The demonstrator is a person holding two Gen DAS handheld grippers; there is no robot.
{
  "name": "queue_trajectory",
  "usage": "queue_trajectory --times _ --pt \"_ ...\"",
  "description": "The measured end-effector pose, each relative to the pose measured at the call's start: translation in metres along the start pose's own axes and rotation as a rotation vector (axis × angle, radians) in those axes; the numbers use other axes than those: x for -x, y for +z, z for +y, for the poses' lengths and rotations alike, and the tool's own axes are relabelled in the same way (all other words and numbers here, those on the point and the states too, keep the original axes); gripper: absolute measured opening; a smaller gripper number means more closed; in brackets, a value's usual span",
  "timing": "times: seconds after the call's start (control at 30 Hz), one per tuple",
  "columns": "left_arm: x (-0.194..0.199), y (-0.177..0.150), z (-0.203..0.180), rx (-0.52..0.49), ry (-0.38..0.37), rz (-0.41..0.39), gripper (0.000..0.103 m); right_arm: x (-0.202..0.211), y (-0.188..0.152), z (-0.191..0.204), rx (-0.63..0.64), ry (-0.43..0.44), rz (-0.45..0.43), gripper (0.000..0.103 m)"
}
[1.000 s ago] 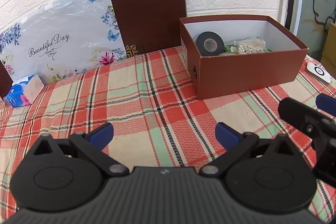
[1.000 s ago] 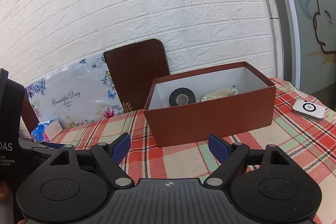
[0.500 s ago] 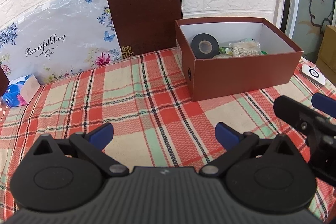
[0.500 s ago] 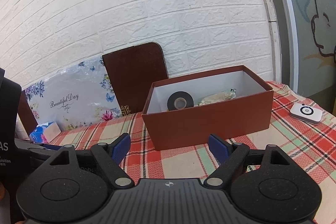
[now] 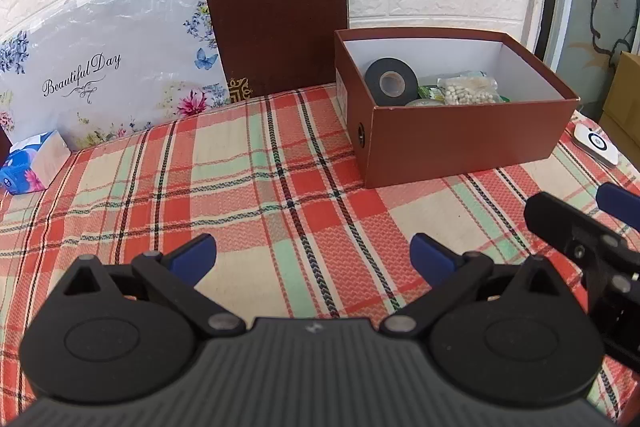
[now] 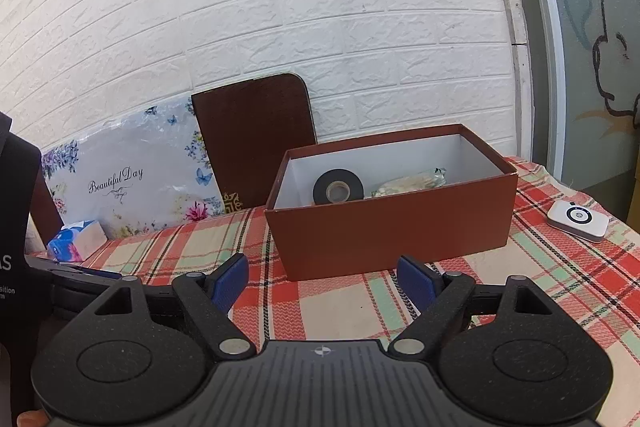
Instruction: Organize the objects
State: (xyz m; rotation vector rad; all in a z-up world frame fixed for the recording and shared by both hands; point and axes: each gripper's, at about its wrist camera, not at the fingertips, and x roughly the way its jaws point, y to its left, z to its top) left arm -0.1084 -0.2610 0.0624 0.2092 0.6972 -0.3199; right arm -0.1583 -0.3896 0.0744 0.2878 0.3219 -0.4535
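An open brown box [image 5: 460, 143] [image 6: 392, 231] stands on the plaid tablecloth, ahead and to the right. Inside it are a black tape roll [image 5: 391, 81] [image 6: 338, 187], a clear bag of white beads [image 5: 470, 91] [image 6: 412, 183] and a green packet [image 5: 430, 91]. My left gripper [image 5: 313, 253] is open and empty above the cloth, well short of the box. My right gripper [image 6: 323, 279] is open and empty, just in front of the box; its fingers show at the right edge of the left wrist view [image 5: 580, 227].
A small white device [image 6: 578, 221] [image 5: 596, 145] lies on the cloth right of the box. A tissue pack [image 5: 32, 163] [image 6: 76, 241] lies far left. A floral board [image 5: 108, 83] and a brown board [image 5: 276, 19] lean on the white brick wall.
Both grippers have drawn back and risen slightly; the box looks smaller and sits further right. Both stay open and empty.
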Motion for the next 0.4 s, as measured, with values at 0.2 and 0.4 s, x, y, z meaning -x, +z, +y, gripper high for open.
queue_trajectory --times 0.2,0.4 --pt "-0.0003 -0.0008 0.0031 0.014 -0.029 -0.012 0.103 -0.0014 -0.0008 -0.0003 0.001 0.006 0.007 0.082" --pt "0.0045 0.0001 0.0033 0.019 -0.073 -0.042 0.103 0.0008 0.0015 -0.0051 -0.018 -0.009 -0.012 0.083"
